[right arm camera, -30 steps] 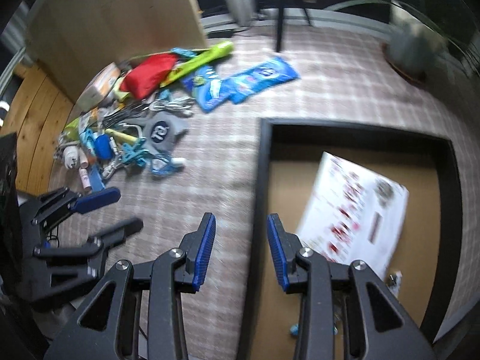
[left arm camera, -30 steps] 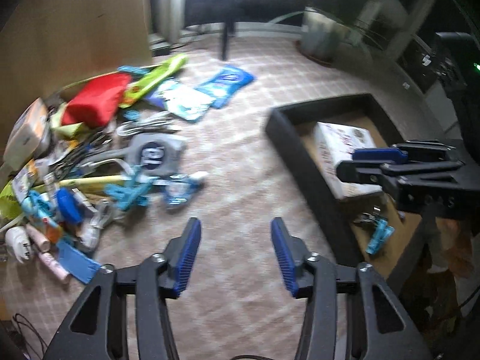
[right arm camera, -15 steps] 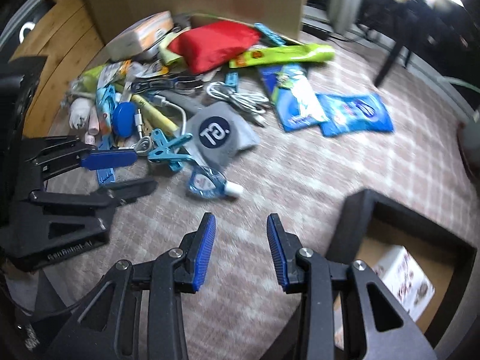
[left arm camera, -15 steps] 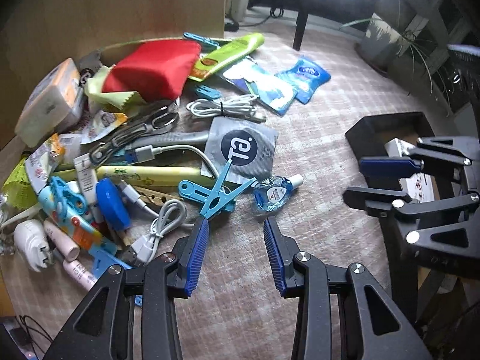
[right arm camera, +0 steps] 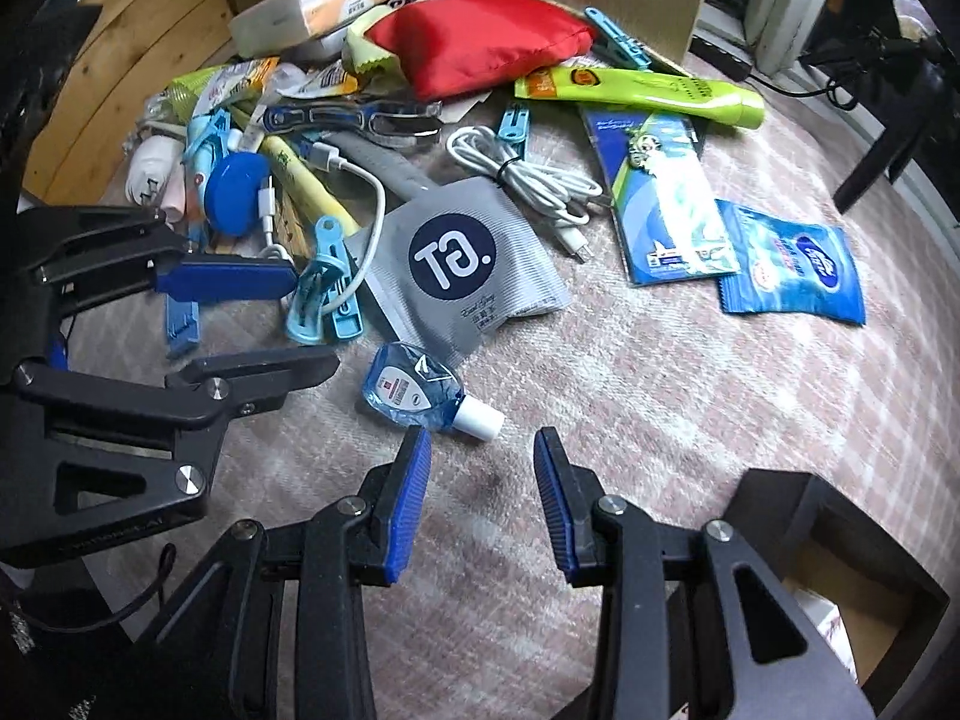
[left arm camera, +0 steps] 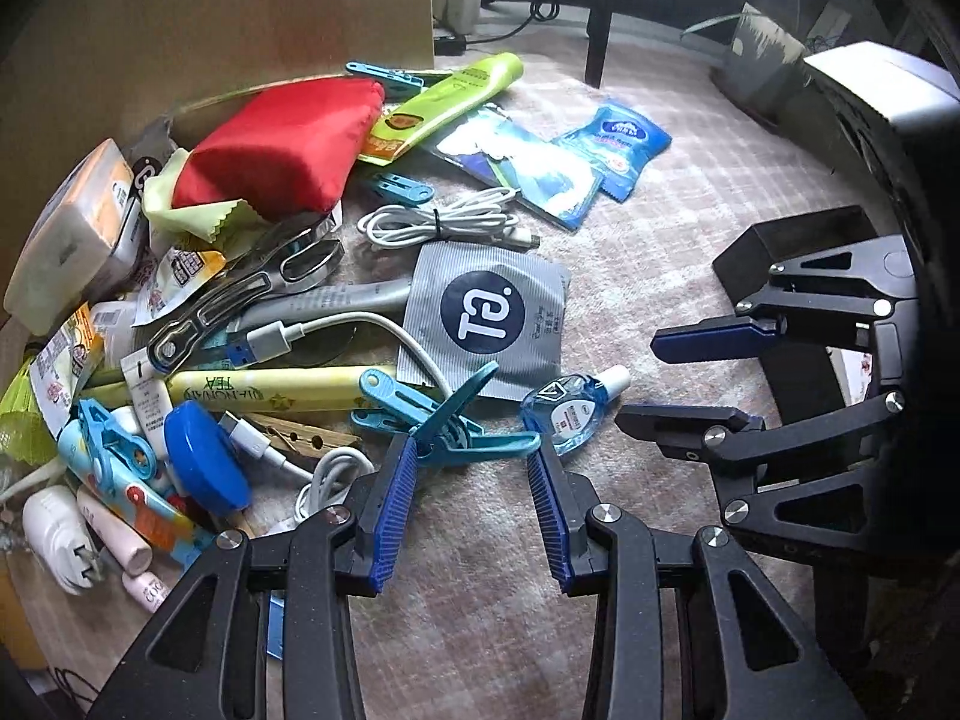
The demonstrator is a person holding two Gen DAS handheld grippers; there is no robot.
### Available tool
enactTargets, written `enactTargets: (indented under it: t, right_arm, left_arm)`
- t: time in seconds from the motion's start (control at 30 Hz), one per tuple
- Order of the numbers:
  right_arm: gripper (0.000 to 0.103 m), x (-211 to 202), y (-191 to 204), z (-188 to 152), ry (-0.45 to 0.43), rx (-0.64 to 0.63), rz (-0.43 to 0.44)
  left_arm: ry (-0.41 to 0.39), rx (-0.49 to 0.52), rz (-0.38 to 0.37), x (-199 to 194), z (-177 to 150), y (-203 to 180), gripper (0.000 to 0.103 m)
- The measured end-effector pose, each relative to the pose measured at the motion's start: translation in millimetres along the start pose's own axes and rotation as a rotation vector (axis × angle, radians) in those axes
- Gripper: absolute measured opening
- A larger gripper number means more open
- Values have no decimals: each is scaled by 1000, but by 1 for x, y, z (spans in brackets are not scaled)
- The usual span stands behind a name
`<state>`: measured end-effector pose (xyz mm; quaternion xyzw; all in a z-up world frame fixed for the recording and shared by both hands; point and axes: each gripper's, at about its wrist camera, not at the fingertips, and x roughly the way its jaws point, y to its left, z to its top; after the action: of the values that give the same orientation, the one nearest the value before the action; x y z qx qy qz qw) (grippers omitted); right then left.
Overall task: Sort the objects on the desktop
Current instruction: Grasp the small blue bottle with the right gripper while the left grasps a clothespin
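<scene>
Left wrist view: the left gripper (left arm camera: 474, 498) points down over the checked cloth (left arm camera: 690, 228), jaws partly open and empty, a teal clothes peg (left arm camera: 444, 420) lying just beyond its tips. A small blue bottle (left arm camera: 570, 408) lies beside the peg.

Right wrist view: the right gripper (right arm camera: 483, 495) has its jaws partly open, holding nothing, near the bottle's white cap (right arm camera: 477, 417). The black tray (right arm camera: 840, 546) sits at lower right.

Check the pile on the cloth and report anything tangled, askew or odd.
One snag: a loose white cable runs through the light blue clothespins, so lifting either could drag the other. The small blue bottle lies on its side, cap on, nothing spilled. The rest is plain clutter; nothing looks damaged.
</scene>
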<state>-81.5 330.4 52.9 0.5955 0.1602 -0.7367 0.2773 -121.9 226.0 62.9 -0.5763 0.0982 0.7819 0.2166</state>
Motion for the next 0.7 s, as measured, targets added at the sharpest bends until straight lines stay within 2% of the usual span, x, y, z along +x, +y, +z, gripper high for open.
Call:
enactTargets:
  t: [0.17, 0.37, 0.6, 0.67, 0.7]
  right_arm:
    - [35, 7, 8, 4, 2, -52, -10]
    - [35, 14, 15, 13, 6, -89, 20]
    - [35, 18, 20, 21, -6, -77, 58]
    - [32, 18, 20, 22, -15, -69, 62]
    - [27, 18, 21, 23, -18, -67, 69]
  left_arm:
    - [12, -3, 0, 6, -1, 4, 35]
    - [13, -15, -8, 7, 2, 11, 30]
    - [-5, 0, -8, 6, 7, 12, 28]
    - [-5, -1, -11, 7, 7, 14, 28]
    - [-4, -1, -14, 7, 7, 14, 28]
